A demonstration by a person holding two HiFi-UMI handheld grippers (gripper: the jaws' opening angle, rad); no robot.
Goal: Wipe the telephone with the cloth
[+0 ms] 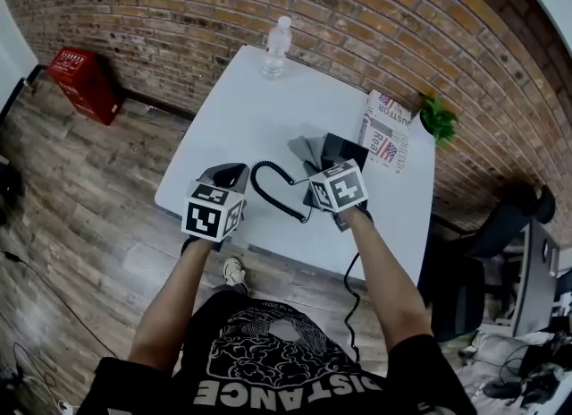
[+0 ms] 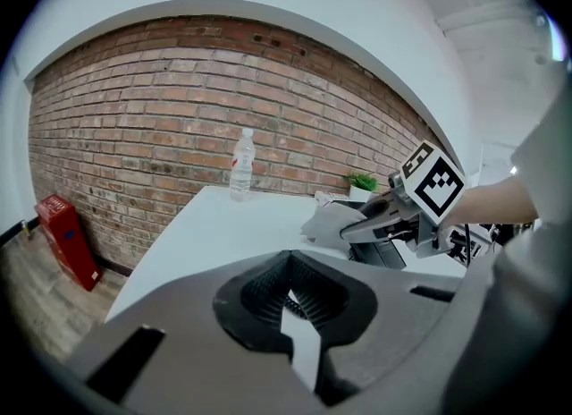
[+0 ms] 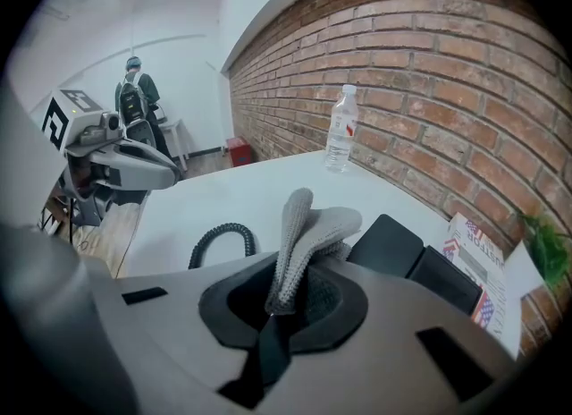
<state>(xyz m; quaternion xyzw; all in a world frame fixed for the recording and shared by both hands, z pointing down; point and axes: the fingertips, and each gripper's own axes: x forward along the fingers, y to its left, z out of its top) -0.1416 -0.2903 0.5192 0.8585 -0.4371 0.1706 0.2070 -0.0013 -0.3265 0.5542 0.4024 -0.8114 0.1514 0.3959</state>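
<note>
- Round-cornered white table [image 1: 241, 127]: task things sit at its right-hand half.
- Black desk telephone [image 3: 420, 266]: near table's right side, just beyond cloth. Black coiled cord [image 1: 268, 188] loops toward left gripper.
- Grey knitted cloth [image 3: 308, 225]: folded, standing up from right gripper [image 3: 279, 301], whose jaws are clamped on its lower edge. Contact with telephone can't be told.
- Left gripper [image 2: 288, 290]: jaws together, nothing between, apart from telephone.
- Step, likely: wipe about to start. Next: lower cloth onto casing and sweep across. Left gripper may need to steady body.
</note>
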